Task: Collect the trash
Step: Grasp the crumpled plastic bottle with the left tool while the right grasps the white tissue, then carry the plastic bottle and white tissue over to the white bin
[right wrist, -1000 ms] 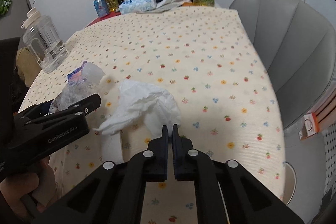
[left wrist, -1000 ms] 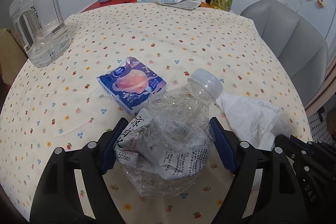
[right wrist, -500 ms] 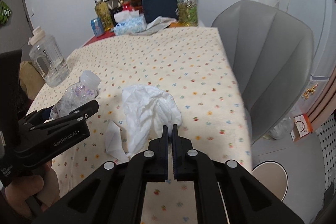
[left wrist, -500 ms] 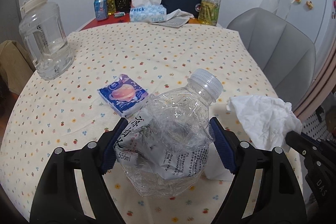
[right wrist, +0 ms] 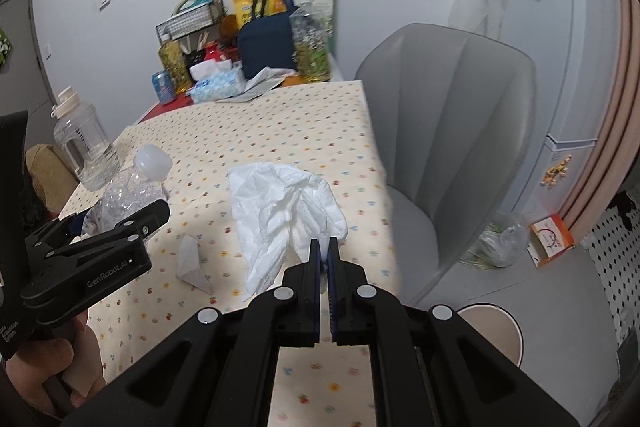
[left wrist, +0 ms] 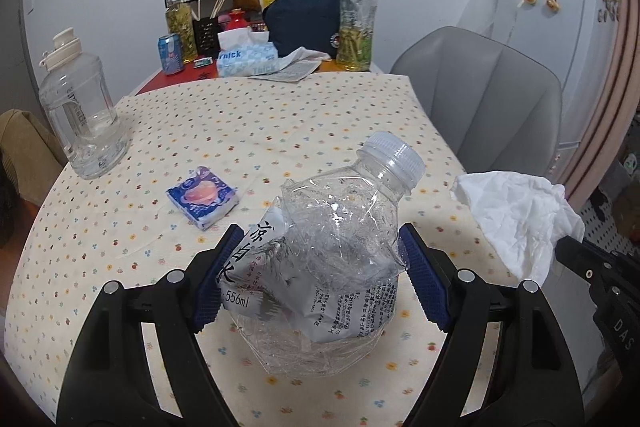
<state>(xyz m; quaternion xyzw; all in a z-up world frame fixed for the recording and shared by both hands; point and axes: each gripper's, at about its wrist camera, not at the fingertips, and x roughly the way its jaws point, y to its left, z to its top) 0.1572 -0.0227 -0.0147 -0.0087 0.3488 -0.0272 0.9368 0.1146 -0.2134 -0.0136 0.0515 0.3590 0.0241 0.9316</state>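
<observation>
My left gripper (left wrist: 320,271) is shut on a crushed clear plastic bottle (left wrist: 332,247) with a white cap and holds it above the table; it also shows in the right wrist view (right wrist: 128,195). My right gripper (right wrist: 324,247) is shut on a crumpled white tissue (right wrist: 284,211) and holds it lifted over the table's right edge; the tissue also shows in the left wrist view (left wrist: 516,215). A small folded white paper scrap (right wrist: 192,259) lies on the flowered tablecloth (right wrist: 256,131). A blue tissue pack (left wrist: 202,195) lies on the cloth, left of the bottle.
A large clear water jug (left wrist: 82,115) stands at the table's left. Bottles, a tissue box (left wrist: 246,61) and a navy bag (left wrist: 304,15) crowd the far end. A grey chair (right wrist: 452,131) stands to the right. A round white bin (right wrist: 496,331) sits on the floor below.
Both grippers have risen and pulled back from the table with their loads. The tissue has come up off the cloth, leaving the small paper scrap lying there.
</observation>
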